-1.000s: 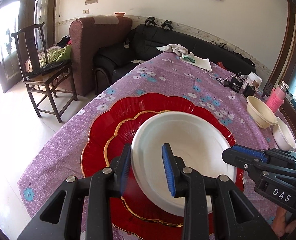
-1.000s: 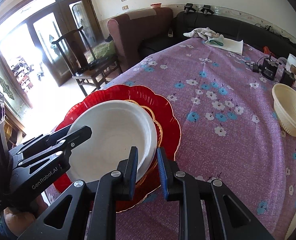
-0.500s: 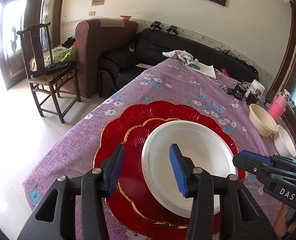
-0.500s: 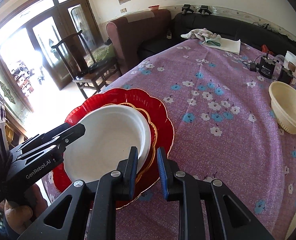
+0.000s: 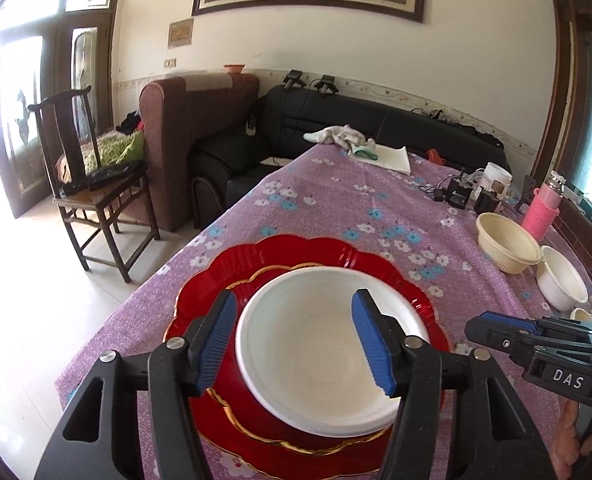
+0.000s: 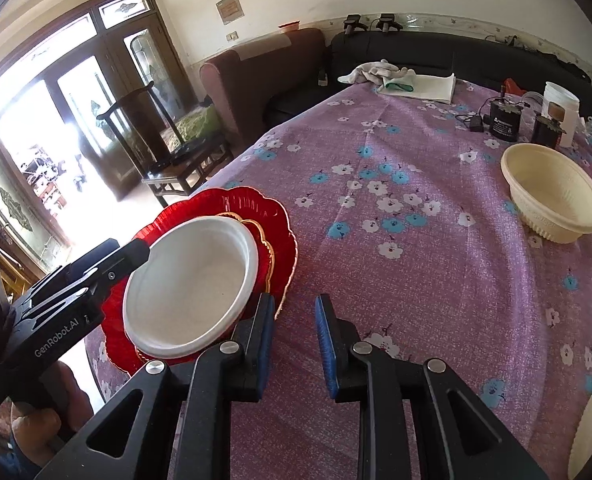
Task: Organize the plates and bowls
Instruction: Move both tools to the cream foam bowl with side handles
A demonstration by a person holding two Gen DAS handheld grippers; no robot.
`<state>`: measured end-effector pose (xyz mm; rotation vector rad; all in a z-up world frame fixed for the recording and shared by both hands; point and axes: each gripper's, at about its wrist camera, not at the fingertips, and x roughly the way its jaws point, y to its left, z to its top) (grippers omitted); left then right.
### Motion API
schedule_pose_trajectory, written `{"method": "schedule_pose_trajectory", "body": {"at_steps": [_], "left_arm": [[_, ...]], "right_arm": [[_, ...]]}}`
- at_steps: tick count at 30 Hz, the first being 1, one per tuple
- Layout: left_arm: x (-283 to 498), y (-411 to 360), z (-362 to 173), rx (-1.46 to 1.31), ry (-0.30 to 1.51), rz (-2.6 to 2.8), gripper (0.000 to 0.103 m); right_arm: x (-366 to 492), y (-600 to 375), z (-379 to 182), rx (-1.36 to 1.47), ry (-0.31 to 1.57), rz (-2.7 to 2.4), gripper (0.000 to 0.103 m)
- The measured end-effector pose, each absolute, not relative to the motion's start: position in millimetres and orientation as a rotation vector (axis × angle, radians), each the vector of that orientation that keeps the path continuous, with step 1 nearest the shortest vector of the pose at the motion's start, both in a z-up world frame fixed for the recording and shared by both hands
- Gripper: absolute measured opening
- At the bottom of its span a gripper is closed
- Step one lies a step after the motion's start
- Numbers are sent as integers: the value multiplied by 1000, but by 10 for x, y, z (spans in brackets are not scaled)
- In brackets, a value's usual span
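Note:
A white plate point(image 5: 327, 348) lies on a small red gold-rimmed plate point(image 5: 232, 408), which lies on a large red scalloped plate point(image 5: 296, 250). The stack also shows in the right wrist view, with the white plate point(image 6: 192, 284) on top. My left gripper point(image 5: 296, 340) is open and empty, its jaws wide apart above the white plate. My right gripper point(image 6: 296, 340) is open and empty over the tablecloth just right of the stack. A cream bowl point(image 5: 507, 246) and a white bowl point(image 5: 561, 282) stand at the right of the table; the cream bowl point(image 6: 551, 192) also shows in the right wrist view.
The table has a purple flowered cloth point(image 6: 415, 248). At its far end lie a folded white cloth point(image 5: 383, 156), black chargers point(image 6: 503, 120), a white tub point(image 6: 557, 108) and a pink bottle point(image 5: 541, 210). A wooden chair point(image 5: 92, 184) and sofas stand beyond the table's left edge.
My left gripper let go of the white plate, opened wide and drew back upward. My right gripper opened a little and moved right, away from the stack.

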<state>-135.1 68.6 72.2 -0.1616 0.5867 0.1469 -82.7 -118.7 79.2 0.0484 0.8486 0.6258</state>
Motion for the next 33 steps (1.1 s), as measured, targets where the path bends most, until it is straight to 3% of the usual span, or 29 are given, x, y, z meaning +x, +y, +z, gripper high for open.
{"method": "schedule_pose_trajectory", "body": {"at_steps": [8,14,16,33], "left_arm": [[-1509,149,894,-48,469,5,76],[-1467,-485,839,33,543,-196,79],[-1460,-704,773,46,572,-248,87],[-1094,-2142,500,-44,922,-654,86]], "right_arm": [[-879,-1662,793,104,813,546,26],[-931,-2137,804,193,791,486,26],[-965,-2305,822,219,789,469,26],[-1529,-4617,665,401,752,40,26]]}}
